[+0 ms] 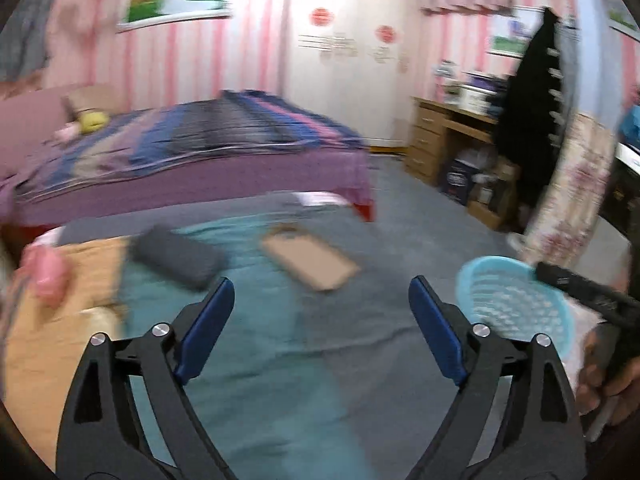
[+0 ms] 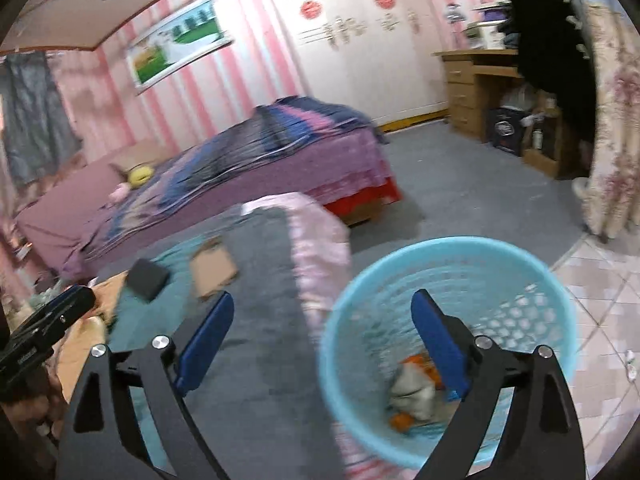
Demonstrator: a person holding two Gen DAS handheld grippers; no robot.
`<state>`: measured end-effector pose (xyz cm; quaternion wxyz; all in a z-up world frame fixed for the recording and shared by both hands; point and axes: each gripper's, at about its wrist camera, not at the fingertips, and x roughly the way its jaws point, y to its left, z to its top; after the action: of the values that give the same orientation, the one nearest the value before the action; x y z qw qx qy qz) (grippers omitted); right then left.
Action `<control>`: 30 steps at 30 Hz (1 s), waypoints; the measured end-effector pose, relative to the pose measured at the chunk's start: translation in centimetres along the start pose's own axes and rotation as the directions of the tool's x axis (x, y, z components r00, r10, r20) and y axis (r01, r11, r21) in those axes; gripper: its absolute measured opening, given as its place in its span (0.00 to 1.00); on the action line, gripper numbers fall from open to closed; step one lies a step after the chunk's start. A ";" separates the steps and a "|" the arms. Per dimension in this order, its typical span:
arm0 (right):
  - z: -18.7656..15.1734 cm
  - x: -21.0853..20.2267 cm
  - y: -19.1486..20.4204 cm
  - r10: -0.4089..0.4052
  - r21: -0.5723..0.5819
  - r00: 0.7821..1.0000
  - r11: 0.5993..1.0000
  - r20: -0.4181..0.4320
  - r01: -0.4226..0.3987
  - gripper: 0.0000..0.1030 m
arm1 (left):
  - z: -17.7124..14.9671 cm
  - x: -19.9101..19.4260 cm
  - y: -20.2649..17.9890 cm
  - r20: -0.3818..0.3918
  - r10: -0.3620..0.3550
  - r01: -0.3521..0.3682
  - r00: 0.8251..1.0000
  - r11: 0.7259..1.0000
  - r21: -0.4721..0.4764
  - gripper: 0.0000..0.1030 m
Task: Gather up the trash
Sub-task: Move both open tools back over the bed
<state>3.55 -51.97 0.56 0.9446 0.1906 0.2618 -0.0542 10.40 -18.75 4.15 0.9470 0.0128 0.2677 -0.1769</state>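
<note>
A light blue perforated waste basket point(image 2: 452, 264) stands beside the near bed; crumpled white and orange trash point(image 2: 412, 392) lies at its bottom. My right gripper point(image 2: 322, 340) hangs open over the basket's left rim with nothing between its fingers. In the left wrist view the same basket point(image 1: 516, 304) shows at the right, past the right fingertip. My left gripper point(image 1: 322, 320) is open and empty above the grey and teal bedding point(image 1: 280, 360). A flat brown cardboard piece point(image 1: 310, 258) and a dark grey block point(image 1: 176, 258) lie on the bedding ahead. The picture is motion-blurred.
A second bed point(image 1: 192, 152) with a striped purple cover stands behind. A wooden desk point(image 1: 444, 136) with boxes under it is at the far right, beside a floral curtain point(image 2: 612, 120). Grey carpet point(image 2: 480, 184) lies between; tiled floor point(image 2: 608, 292) at the right. A pink object point(image 1: 46, 276) sits at the left.
</note>
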 end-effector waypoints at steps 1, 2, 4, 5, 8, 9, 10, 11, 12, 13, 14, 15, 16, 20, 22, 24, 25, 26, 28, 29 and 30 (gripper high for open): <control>0.0 -0.1 1.2 0.019 -0.011 1.000 1.000 0.009 -0.019 0.86 | -0.1 -0.3 1.3 -0.002 0.025 -0.025 1.000 1.000 -0.008 0.87; -0.1 -0.2 1.8 0.028 -0.014 0.999 1.000 0.015 -0.028 0.86 | -0.3 -0.6 2.9 -0.003 0.064 -0.064 0.998 0.998 -0.011 0.87; -0.3 -0.5 4.4 0.085 -0.015 0.996 0.996 0.040 -0.085 0.87 | -0.9 -1.1 6.2 -0.002 0.144 -0.144 0.990 0.989 -0.018 0.87; -0.6 -0.4 5.3 0.103 -0.013 0.994 0.995 0.041 -0.102 0.88 | -1.1 -1.1 7.3 -0.004 0.158 -0.158 0.987 0.987 -0.028 0.87; -1.3 0.7 9.1 0.199 -0.012 0.980 0.980 0.006 -0.199 0.88 | -2.0 -1.7 11.0 -0.010 0.186 -0.186 0.983 0.979 -0.088 0.87; -1.9 1.5 11.7 0.210 -0.052 0.977 0.976 -0.021 -0.211 0.88 | -2.5 -1.9 12.3 -0.011 0.197 -0.197 0.980 0.974 -0.109 0.87; -2.0 1.7 12.6 0.204 -0.070 0.979 0.976 -0.024 -0.205 0.88 | -2.7 -1.9 12.9 -0.013 0.205 -0.206 0.979 0.972 -0.116 0.87; -2.3 2.0 13.9 0.195 -0.099 0.981 0.976 -0.027 -0.196 0.88 | -3.1 -1.9 13.7 -0.019 0.220 -0.221 0.975 0.967 -0.124 0.87; -3.1 2.6 16.5 0.191 -0.155 0.981 0.969 -0.038 -0.194 0.88 | -3.5 -2.0 14.4 -0.028 0.231 -0.233 0.972 0.963 -0.133 0.87; -3.3 2.9 17.5 0.191 -0.166 0.981 0.967 -0.041 -0.195 0.88 | -3.8 -1.9 15.3 -0.036 0.236 -0.238 0.971 0.960 -0.147 0.87; -3.6 3.2 18.5 0.191 -0.178 0.981 0.964 -0.044 -0.196 0.88 | -4.1 -1.8 15.7 -0.039 0.236 -0.239 0.971 0.958 -0.158 0.87; -3.9 3.6 19.9 0.195 -0.198 0.979 0.959 -0.052 -0.201 0.88 | -4.4 -1.7 16.3 -0.046 0.234 -0.238 0.971 0.956 -0.169 0.87; -4.2 3.9 21.0 0.194 -0.212 0.979 0.956 -0.056 -0.201 0.88 | -4.6 -1.6 16.8 -0.049 0.234 -0.239 0.971 0.956 -0.171 0.87; -5.3 5.3 24.6 0.177 -0.257 0.981 0.947 -0.076 -0.191 0.88 | -5.3 -1.1 18.4 -0.066 0.220 -0.229 0.973 0.953 -0.198 0.87; -5.6 6.1 26.2 0.165 -0.274 0.983 0.945 -0.081 -0.181 0.88 | -5.6 -0.8 19.1 -0.077 0.226 -0.237 0.971 0.949 -0.206 0.87; -5.9 6.9 27.4 0.141 -0.292 0.987 0.943 -0.084 -0.159 0.88 | -5.6 -0.2 19.5 -0.089 0.229 -0.243 0.969 0.946 -0.214 0.87; -5.9 7.1 27.8 0.132 -0.304 0.988 0.941 -0.079 -0.150 0.88 | -5.5 -0.1 19.6 -0.089 0.226 -0.240 0.970 0.946 -0.217 0.87; -6.1 7.1 28.1 0.116 -0.315 0.991 0.940 -0.070 -0.133 0.88 | -5.4 0.0 19.8 -0.087 0.228 -0.242 0.970 0.945 -0.219 0.87; -6.5 7.5 28.9 0.085 -0.338 0.994 0.936 -0.064 -0.101 0.88 | -5.6 0.4 20.2 -0.094 0.226 -0.242 0.970 0.943 -0.227 0.87; -6.6 7.7 29.2 0.082 -0.338 0.994 0.936 -0.069 -0.101 0.88 | -5.6 0.6 20.2 -0.097 0.224 -0.241 0.970 0.943 -0.228 0.87; -6.8 8.0 29.5 0.082 -0.334 0.993 0.937 -0.083 -0.105 0.88 | -5.7 0.8 20.2 -0.101 0.223 -0.241 0.970 0.944 -0.225 0.87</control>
<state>13.19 -22.14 0.82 0.9553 0.0399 0.2896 0.0431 15.10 0.57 -2.56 0.9455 -0.0614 0.3182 -0.0307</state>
